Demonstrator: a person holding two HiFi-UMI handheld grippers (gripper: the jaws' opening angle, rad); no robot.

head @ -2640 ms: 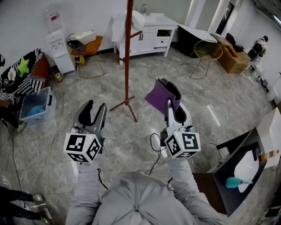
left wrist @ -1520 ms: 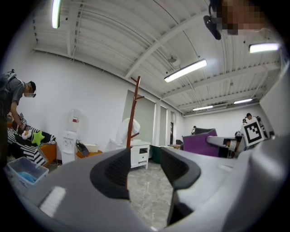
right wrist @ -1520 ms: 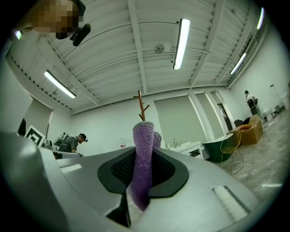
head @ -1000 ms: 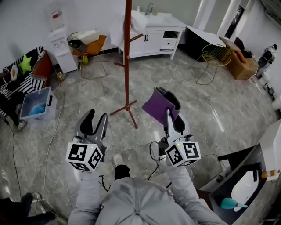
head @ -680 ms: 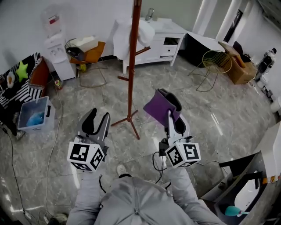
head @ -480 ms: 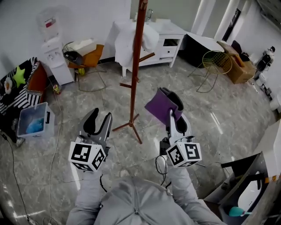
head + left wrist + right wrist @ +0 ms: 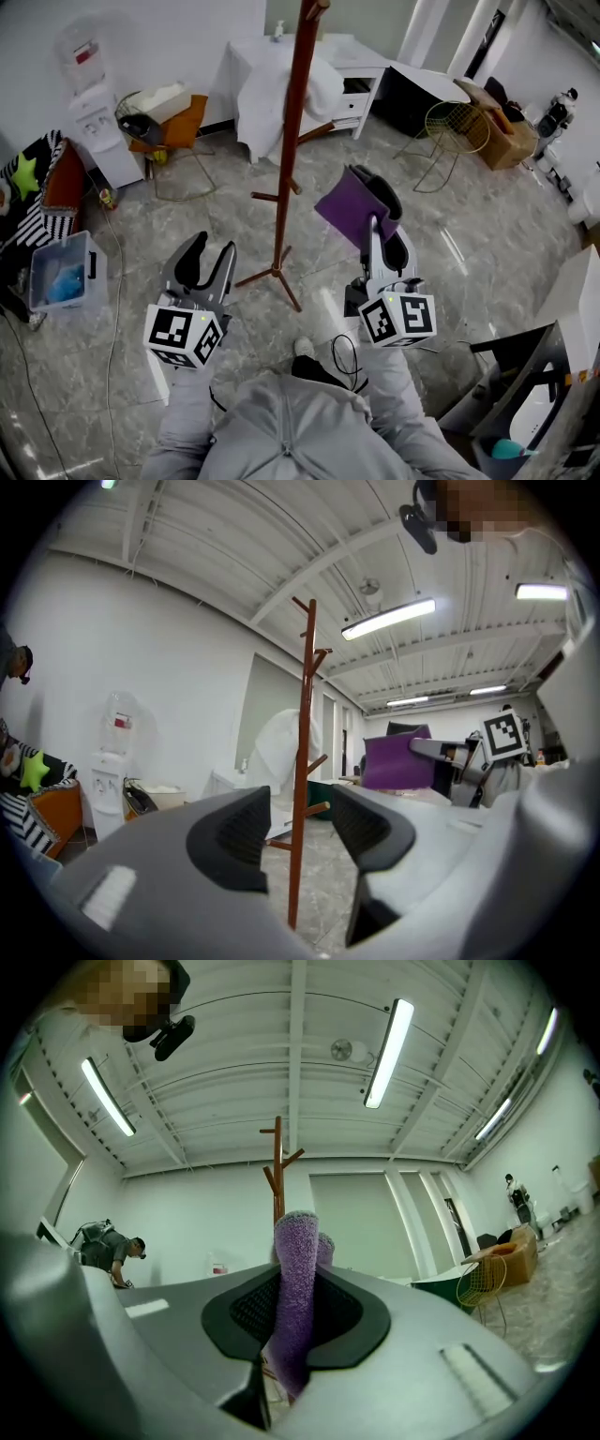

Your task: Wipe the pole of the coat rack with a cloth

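Glossy marble floor point(image 7: 487, 253); right gripper point(image 7: 296, 1321) pinches fuzzy cloth point(image 7: 298, 1251).

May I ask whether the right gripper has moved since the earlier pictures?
Yes, forward: the coat rack's base, earlier level with the right gripper's purple cloth, now lies behind the cloth.

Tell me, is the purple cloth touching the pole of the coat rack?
Apart. The head view shows bare floor between the purple cloth and the pole; the left gripper view shows the same gap.
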